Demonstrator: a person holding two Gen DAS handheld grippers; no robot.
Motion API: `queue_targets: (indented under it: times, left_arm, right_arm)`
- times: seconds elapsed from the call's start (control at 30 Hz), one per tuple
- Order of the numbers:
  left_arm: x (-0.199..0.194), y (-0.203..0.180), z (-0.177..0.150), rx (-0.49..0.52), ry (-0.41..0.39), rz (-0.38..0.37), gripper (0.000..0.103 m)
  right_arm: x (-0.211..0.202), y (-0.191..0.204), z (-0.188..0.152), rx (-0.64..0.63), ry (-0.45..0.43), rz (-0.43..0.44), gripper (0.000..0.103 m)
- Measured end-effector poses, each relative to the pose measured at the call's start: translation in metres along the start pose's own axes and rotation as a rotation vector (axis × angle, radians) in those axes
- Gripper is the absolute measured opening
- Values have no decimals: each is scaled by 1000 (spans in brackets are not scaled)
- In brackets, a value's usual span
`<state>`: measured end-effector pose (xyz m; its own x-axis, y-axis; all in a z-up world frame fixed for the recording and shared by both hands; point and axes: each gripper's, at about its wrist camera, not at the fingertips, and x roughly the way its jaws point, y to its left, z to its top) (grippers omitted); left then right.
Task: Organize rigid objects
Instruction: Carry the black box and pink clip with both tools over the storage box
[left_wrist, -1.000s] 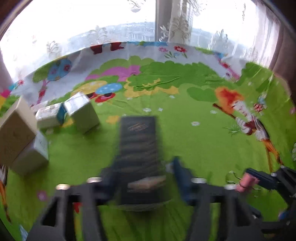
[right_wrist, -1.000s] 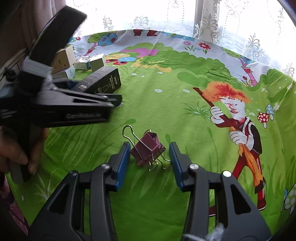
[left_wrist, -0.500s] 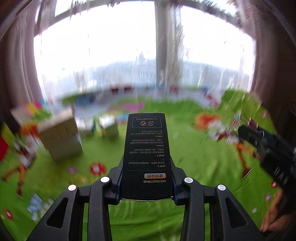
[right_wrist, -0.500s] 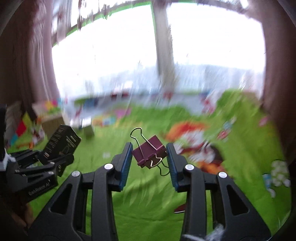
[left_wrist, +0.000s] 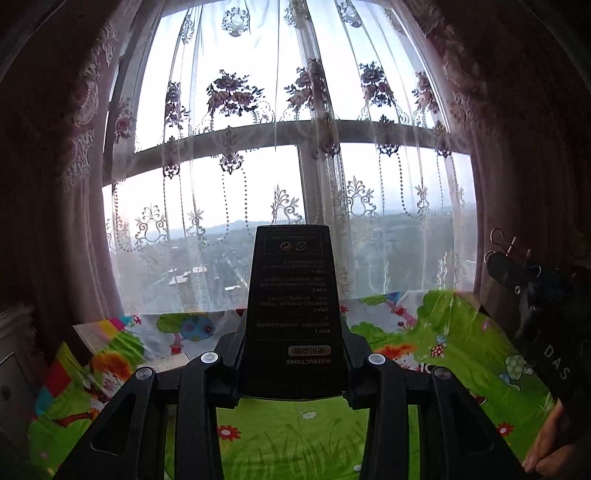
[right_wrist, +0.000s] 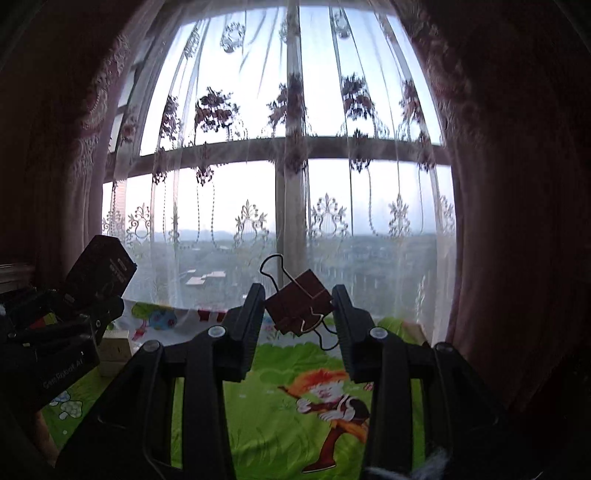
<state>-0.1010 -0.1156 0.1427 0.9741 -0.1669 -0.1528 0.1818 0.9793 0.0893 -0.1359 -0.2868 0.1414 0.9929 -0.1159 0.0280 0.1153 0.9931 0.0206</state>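
Observation:
My left gripper (left_wrist: 293, 334) is shut on a long black box (left_wrist: 293, 280) with white printed instructions, held about level high above the table. The right wrist view shows the same black box (right_wrist: 99, 266) in the left gripper (right_wrist: 94, 299) at the left edge. A dark red binder clip (right_wrist: 295, 302) with wire handles is pinched in my right gripper (right_wrist: 298, 310), lifted in front of the window. The left wrist view has the right gripper (left_wrist: 517, 275) at the far right, with the clip's wire handles (left_wrist: 498, 240) sticking up.
Below lies a green cartoon tablecloth (left_wrist: 295, 435). Cream boxes (right_wrist: 114, 343) stand at its left side near the window. A lace curtain (left_wrist: 295, 166) and dark drapes fill the background. A person's hand (left_wrist: 546, 450) holds the right gripper's handle.
Both grippers rose from the table and tilted up to level, so the window now fills the views. The right jaws closed on the binder clip and lifted it; the left kept hold of the black box.

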Motion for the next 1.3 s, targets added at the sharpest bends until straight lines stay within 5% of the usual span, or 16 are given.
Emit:
queue_targets:
  times: [0.57,0.93,1.3]
  left_arm:
    - [-28,33,-15,9,42,53,40]
    - [-69,85,-40,-10,146,164,40]
    - [-131,148,-41,-37,117,375,40]
  right_arm:
    - [-18,45,-1,-40,9,136,42]
    - [-34,111,-4,-77,73,441,42]
    - [-63,176,8,-128,15,669,42]
